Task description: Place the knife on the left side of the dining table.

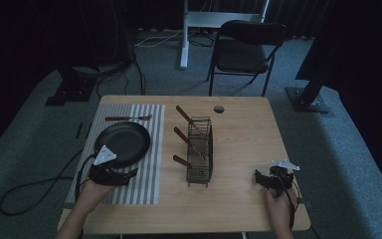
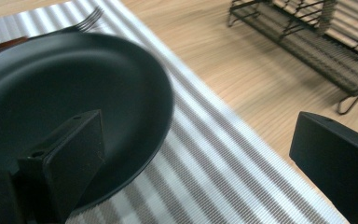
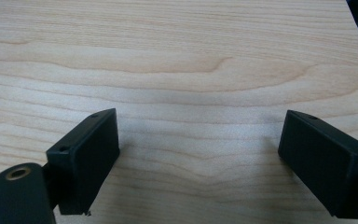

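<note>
From the high view, the left gripper (image 1: 110, 175) sits at the near rim of the black plate (image 1: 123, 143) on the striped mat (image 1: 151, 149). In its own view, the jaws stand wide (one over the plate). The right gripper (image 3: 198, 158) is also open above bare counter (image 3: 177, 56).

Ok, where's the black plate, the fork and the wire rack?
black plate (image 1: 123, 143), high view, middle of its dish.
fork (image 1: 128, 118), high view, its handle.
wire rack (image 1: 199, 152), high view, its top wires.

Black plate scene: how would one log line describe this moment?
left gripper: open, at black plate rim | right gripper: open, over bare table | nothing held
</note>
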Action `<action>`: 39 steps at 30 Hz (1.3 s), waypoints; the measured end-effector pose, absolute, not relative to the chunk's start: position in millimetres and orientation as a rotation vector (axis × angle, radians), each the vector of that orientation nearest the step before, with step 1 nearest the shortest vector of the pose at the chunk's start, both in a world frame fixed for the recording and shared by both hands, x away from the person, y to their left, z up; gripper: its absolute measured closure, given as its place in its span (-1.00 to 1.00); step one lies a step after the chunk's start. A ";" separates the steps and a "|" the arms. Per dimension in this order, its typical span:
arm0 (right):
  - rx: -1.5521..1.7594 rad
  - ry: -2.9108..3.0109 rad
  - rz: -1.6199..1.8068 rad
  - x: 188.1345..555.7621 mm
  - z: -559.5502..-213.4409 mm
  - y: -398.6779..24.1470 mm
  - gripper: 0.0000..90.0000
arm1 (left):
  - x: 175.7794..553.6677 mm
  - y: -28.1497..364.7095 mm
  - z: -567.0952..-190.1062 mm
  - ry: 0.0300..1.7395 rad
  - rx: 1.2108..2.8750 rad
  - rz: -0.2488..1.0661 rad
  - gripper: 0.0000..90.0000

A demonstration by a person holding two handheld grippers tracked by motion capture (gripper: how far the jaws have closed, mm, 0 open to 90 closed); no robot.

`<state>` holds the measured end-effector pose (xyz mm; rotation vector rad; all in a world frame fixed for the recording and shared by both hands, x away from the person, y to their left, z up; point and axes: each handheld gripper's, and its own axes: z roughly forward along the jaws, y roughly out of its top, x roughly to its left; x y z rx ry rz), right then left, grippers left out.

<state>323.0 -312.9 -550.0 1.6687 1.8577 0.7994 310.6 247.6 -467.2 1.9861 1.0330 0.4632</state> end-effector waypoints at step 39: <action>1.665 1.858 0.800 323.0 -550.0 -313.1 -0.75 | 378.3 154.7 -411.3 0.694 1.960 0.332 -0.88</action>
